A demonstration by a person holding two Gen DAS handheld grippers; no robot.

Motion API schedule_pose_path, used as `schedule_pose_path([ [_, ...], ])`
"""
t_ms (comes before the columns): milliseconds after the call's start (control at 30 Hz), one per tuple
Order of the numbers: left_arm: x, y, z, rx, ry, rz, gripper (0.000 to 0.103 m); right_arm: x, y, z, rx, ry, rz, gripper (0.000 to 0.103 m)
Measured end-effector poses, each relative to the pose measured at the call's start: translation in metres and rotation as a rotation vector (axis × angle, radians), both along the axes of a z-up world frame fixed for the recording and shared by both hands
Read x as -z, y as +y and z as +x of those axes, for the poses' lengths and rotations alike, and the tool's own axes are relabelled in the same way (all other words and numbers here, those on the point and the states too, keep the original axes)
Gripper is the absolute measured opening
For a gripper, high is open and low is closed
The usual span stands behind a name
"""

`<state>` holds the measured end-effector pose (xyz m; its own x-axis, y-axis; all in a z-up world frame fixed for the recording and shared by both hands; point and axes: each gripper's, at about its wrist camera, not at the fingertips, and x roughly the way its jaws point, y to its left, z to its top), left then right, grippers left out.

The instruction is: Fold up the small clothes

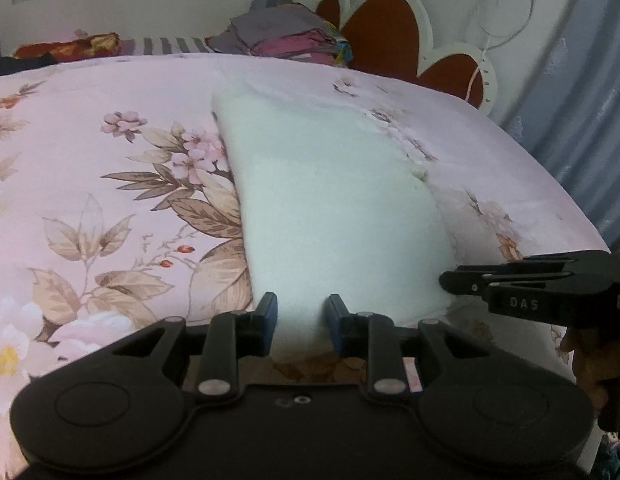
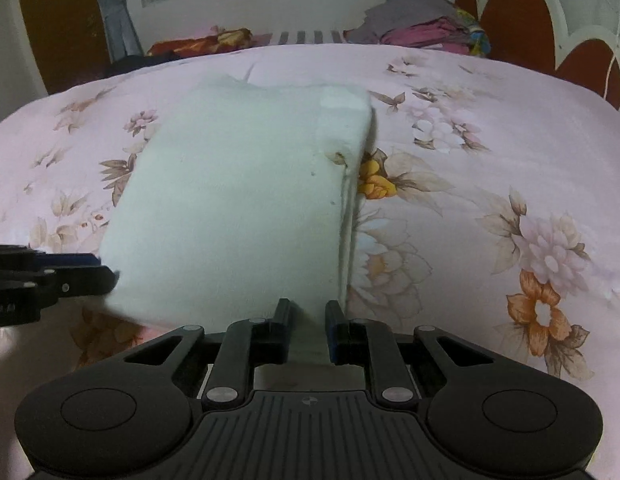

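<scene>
A white fleecy garment (image 1: 330,200) lies folded lengthwise on the pink floral bedspread (image 1: 90,184); it also shows in the right wrist view (image 2: 238,200). My left gripper (image 1: 302,320) sits at the garment's near left corner with its jaws partly apart and the cloth edge between them. My right gripper (image 2: 308,326) sits at the near right corner, its jaws also a little apart with the cloth between. Each gripper shows from the side in the other view, the right one (image 1: 522,286) and the left one (image 2: 62,278), both touching the near edge.
A pile of folded clothes (image 1: 286,38) lies at the far end of the bed, by the white and brown headboard (image 1: 394,36). A dark patterned cushion (image 1: 70,48) lies at the far left. The bedspread (image 2: 490,168) stretches out on both sides of the garment.
</scene>
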<state>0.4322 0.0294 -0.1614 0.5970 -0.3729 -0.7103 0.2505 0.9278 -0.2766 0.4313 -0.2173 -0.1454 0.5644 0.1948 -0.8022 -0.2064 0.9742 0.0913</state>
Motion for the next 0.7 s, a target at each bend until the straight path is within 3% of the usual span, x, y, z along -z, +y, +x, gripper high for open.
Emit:
schedule_pose_path([
  [300, -0.011, 0.006, -0.039, -0.107, -0.007, 0.016, 0.027, -0.027, -0.025, -0.023, 0.062, -0.041, 0.136, 0.016],
  [367, -0.017, 0.012, -0.036, -0.127, -0.045, -0.022, 0.033, -0.034, -0.036, -0.024, 0.071, -0.068, 0.177, 0.016],
  [400, -0.020, 0.016, -0.030, -0.134, -0.068, -0.032, 0.041, -0.037, -0.043, -0.021, 0.074, -0.094, 0.217, 0.017],
  [433, -0.022, 0.019, -0.023, -0.146, -0.077, -0.036, 0.056, -0.038, -0.051, -0.015, 0.088, -0.113, 0.264, 0.049],
  [467, -0.023, 0.023, -0.010, -0.168, -0.079, -0.048, 0.078, -0.038, -0.059, -0.004, 0.125, -0.120, 0.291, 0.097],
  [500, -0.023, 0.028, 0.002, -0.186, -0.071, -0.072, 0.083, -0.039, -0.064, 0.006, 0.143, -0.137, 0.309, 0.098],
  [533, -0.022, 0.031, 0.014, -0.192, -0.055, -0.098, 0.082, -0.040, -0.069, 0.016, 0.144, -0.152, 0.336, 0.096],
  [567, -0.019, 0.035, 0.031, -0.178, -0.025, -0.135, 0.078, -0.039, -0.071, 0.030, 0.156, -0.128, 0.348, 0.081],
  [633, -0.012, 0.041, 0.062, -0.162, 0.029, -0.194, 0.070, -0.035, -0.077, 0.058, 0.182, -0.067, 0.420, 0.064],
  [700, -0.006, 0.043, 0.087, -0.143, 0.060, -0.234, 0.069, -0.026, -0.082, 0.083, 0.201, -0.016, 0.476, 0.064],
])
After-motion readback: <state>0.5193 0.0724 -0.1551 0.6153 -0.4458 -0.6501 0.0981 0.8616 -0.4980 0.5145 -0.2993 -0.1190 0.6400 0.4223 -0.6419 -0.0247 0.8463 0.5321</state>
